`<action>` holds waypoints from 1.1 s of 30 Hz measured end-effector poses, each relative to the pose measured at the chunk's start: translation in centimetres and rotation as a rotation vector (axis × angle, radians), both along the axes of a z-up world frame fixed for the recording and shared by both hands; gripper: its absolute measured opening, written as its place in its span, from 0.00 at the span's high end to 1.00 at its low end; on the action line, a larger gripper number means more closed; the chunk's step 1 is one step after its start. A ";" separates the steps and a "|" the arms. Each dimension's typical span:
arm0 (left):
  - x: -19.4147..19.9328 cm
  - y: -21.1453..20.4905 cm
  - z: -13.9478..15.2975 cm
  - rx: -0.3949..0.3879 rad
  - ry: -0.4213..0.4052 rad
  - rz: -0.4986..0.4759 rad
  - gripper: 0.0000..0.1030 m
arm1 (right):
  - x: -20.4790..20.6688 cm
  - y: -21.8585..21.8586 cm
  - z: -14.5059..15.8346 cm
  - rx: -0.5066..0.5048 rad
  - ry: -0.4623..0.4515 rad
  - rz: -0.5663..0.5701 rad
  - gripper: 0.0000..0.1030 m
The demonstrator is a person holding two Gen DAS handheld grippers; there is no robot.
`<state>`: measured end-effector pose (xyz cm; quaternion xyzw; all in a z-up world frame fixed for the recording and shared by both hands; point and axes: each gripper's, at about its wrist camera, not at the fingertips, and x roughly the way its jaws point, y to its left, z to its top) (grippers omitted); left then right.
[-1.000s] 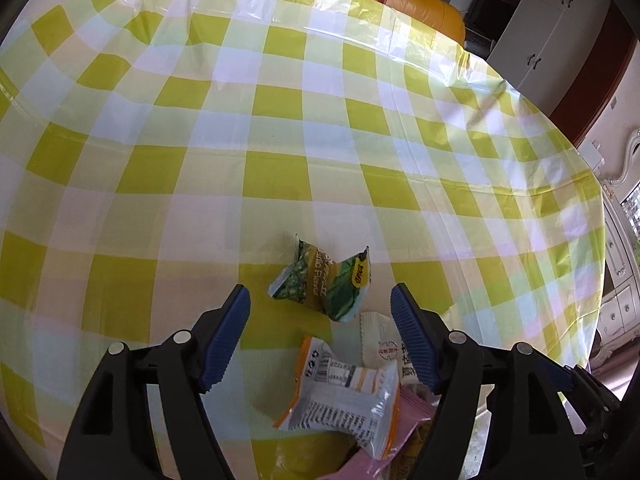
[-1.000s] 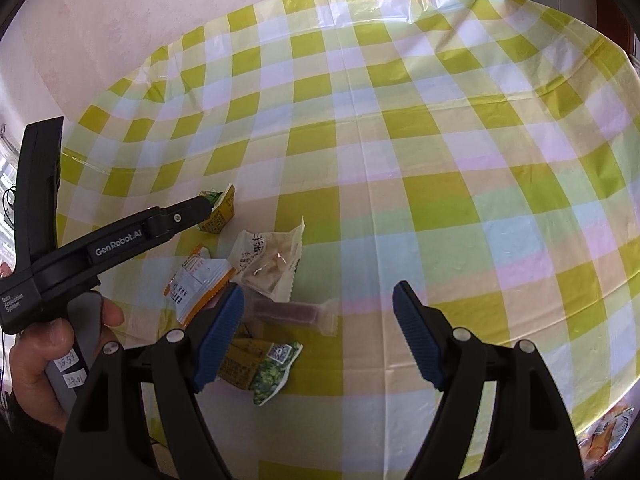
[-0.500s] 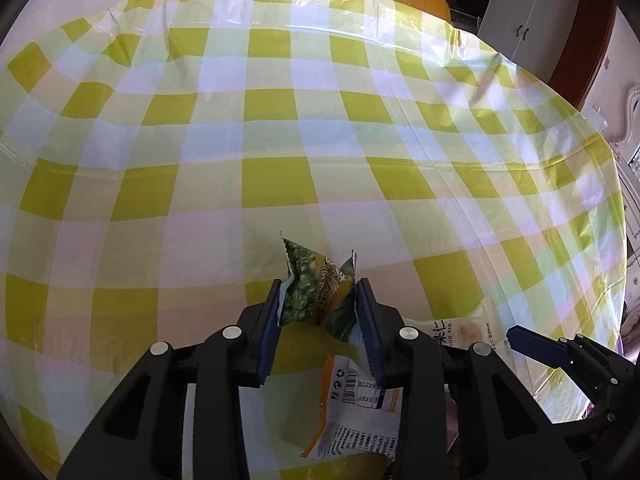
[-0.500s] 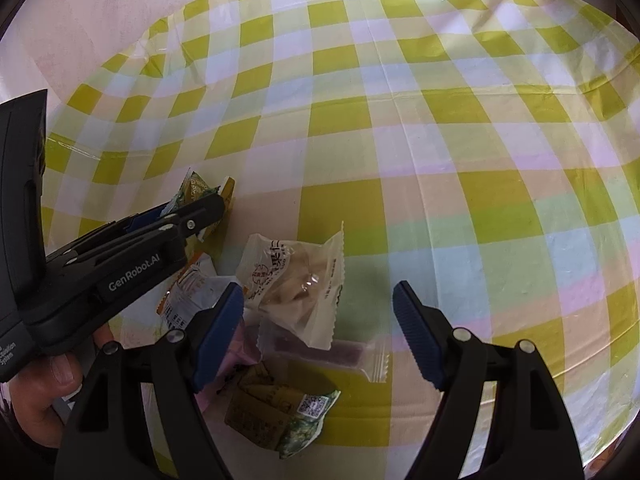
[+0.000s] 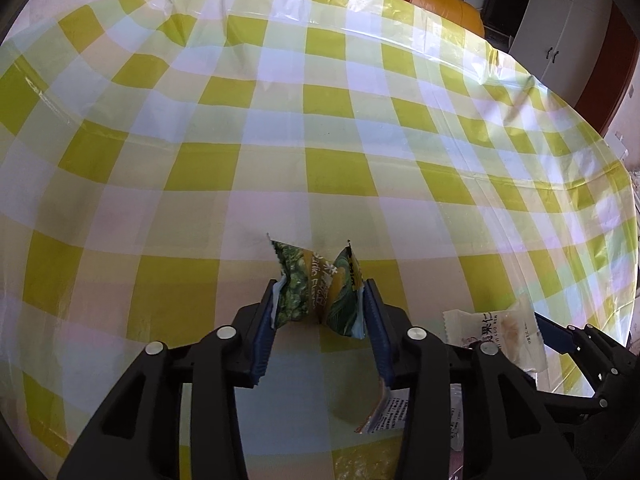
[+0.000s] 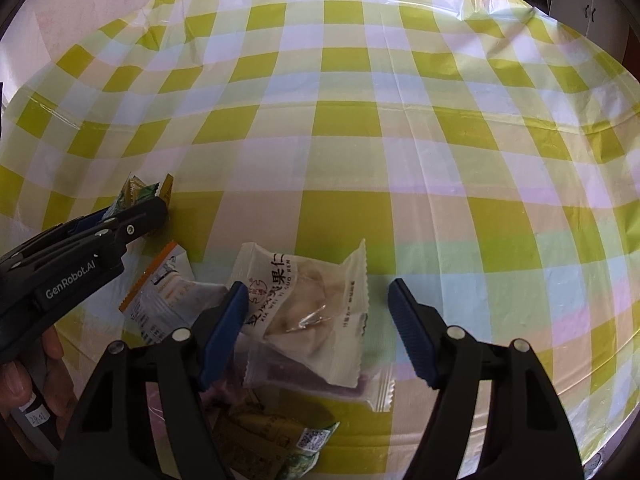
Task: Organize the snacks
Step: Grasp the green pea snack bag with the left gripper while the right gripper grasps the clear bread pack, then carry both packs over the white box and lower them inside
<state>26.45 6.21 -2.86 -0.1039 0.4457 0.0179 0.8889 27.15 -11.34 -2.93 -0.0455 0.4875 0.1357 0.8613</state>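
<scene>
My left gripper [image 5: 320, 300] is shut on a green and yellow snack packet [image 5: 318, 288], crumpled between its blue pads and held just above the checked tablecloth; the packet also shows in the right wrist view [image 6: 138, 192]. My right gripper [image 6: 316, 304] is open, its jaws on either side of a white translucent snack packet [image 6: 308, 308] that lies on a pile. The white packet also shows in the left wrist view [image 5: 496, 332]. Under it lie a purple bar packet [image 6: 340, 384], an orange and white packet [image 6: 164, 300] and a green and brown packet [image 6: 280, 440].
The round table [image 5: 320, 120] has a yellow and white checked plastic cloth. An orange chair [image 5: 448, 8] stands beyond the far edge, with white cabinets [image 5: 560, 20] behind it. The left gripper's body [image 6: 80, 256] lies close to the left of the pile.
My left gripper closed on the green and yellow packet and lifted it slightly. My right gripper moved forward and down over the pile, so the white packet now lies between its open jaws.
</scene>
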 end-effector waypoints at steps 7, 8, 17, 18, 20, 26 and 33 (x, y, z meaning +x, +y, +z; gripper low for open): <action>-0.4 0.4 -0.3 0.002 0.011 0.012 0.59 | -0.3 -1.0 0.3 0.041 -0.021 -0.012 0.60; -0.5 0.5 -0.2 0.000 0.008 0.013 0.61 | -0.3 -1.2 0.4 0.056 -0.024 -0.012 0.64; -0.9 1.0 -0.2 -0.036 -0.008 0.033 0.69 | -0.7 -2.3 1.6 0.102 -0.080 -0.034 0.79; -1.0 1.0 -0.2 -0.039 -0.010 0.036 0.69 | -0.7 -2.5 1.7 0.104 -0.082 -0.036 0.79; -1.0 1.0 -0.1 -0.040 -0.015 0.038 0.69 | -0.7 -2.8 1.7 0.112 -0.086 -0.041 0.80; -1.3 0.6 0.6 -0.043 -0.050 0.030 0.69 | -0.9 -4.0 2.5 0.119 -0.119 -0.068 0.84; -1.8 0.2 1.8 -0.045 -0.096 0.029 0.70 | -0.9 -6.0 3.5 0.131 -0.157 -0.114 0.85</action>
